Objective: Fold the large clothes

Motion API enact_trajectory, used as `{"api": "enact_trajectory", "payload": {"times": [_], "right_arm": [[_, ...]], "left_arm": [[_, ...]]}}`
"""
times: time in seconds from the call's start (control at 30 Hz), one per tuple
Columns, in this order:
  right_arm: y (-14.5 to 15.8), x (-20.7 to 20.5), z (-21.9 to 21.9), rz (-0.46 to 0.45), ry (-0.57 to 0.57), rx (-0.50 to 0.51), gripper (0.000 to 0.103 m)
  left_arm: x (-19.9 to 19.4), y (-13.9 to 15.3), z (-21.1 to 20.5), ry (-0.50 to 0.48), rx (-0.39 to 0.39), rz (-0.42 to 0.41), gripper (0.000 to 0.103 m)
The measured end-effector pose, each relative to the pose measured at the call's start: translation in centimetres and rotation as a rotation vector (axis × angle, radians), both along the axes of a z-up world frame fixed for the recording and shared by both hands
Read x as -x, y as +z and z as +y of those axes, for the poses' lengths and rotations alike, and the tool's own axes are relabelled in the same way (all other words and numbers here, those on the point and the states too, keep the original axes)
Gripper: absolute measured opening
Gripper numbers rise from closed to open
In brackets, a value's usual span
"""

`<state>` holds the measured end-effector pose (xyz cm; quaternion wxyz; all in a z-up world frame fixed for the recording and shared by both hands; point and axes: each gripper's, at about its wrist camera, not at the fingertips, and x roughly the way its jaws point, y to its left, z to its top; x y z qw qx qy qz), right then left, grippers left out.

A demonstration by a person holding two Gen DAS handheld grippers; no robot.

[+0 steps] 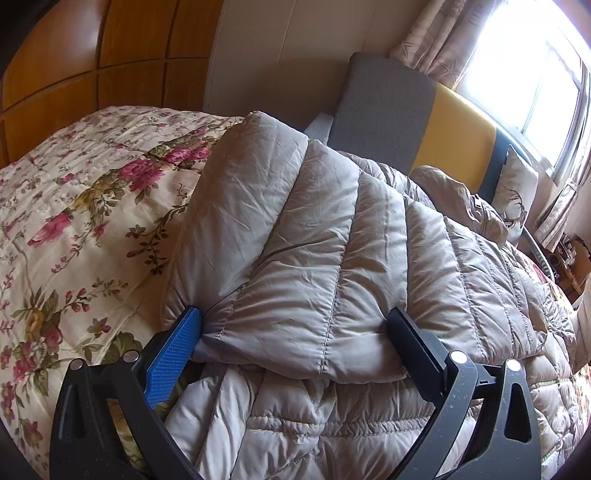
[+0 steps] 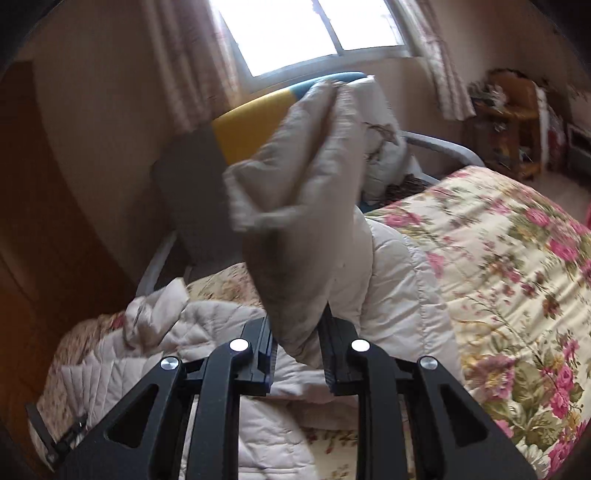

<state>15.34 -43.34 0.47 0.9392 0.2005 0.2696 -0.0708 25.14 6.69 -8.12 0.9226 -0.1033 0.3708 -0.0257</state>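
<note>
A large beige quilted puffer coat (image 1: pixel 332 266) lies on a bed with a floral quilt (image 1: pixel 74 221). In the left wrist view my left gripper (image 1: pixel 295 321) is open, its fingers wide apart on either side of a folded edge of the coat, resting against it. In the right wrist view my right gripper (image 2: pixel 297 332) is shut on a part of the coat (image 2: pixel 295 206), perhaps a sleeve, and holds it up above the bed. The rest of the coat (image 2: pixel 229 362) lies below on the floral quilt (image 2: pixel 498 277).
A grey, yellow and blue headboard (image 1: pixel 424 125) stands behind the bed, with a pillow (image 1: pixel 513 192) against it. A window with curtains (image 2: pixel 314 33) is beyond. Wooden wardrobe panels (image 1: pixel 92 66) are at the left. A wooden shelf (image 2: pixel 513 122) stands at the right.
</note>
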Motion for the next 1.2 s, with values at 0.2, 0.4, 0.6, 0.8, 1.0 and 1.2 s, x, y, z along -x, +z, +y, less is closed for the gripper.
{"api": "enact_trajectory", "payload": {"times": [0.2,0.4,0.6,0.8,1.0,1.2], "right_arm": [[-2.9,-2.3,11.4,0.041,0.250,0.155,0.020],[-8.0,-4.2,16.0,0.184,0.356,0.243,0.038],[-8.1,-2.8,14.6,0.173,0.335,0.163,0.087],[-7.3,2.7,11.2,0.163,0.137,0.256,0.100],[-9.4,3.0,8.8,0.250,-0.062,0.288,0.101],[-10.1,3.1,8.1,0.249,-0.077,0.262,0.101]], "left_arm": [[0.0,0.0,0.0,0.000,0.000,0.000,0.099],[0.0,0.0,-0.1,0.001,-0.005,0.002,0.099],[-0.4,0.3,-0.7,0.004,-0.041,0.033,0.099],[1.9,4.6,-1.2,-0.043,-0.008,-0.038,0.099],[2.8,9.9,-7.9,-0.250,0.121,-0.093,0.096],[0.0,8.6,-18.1,-0.444,0.136,0.015,0.078]]}}
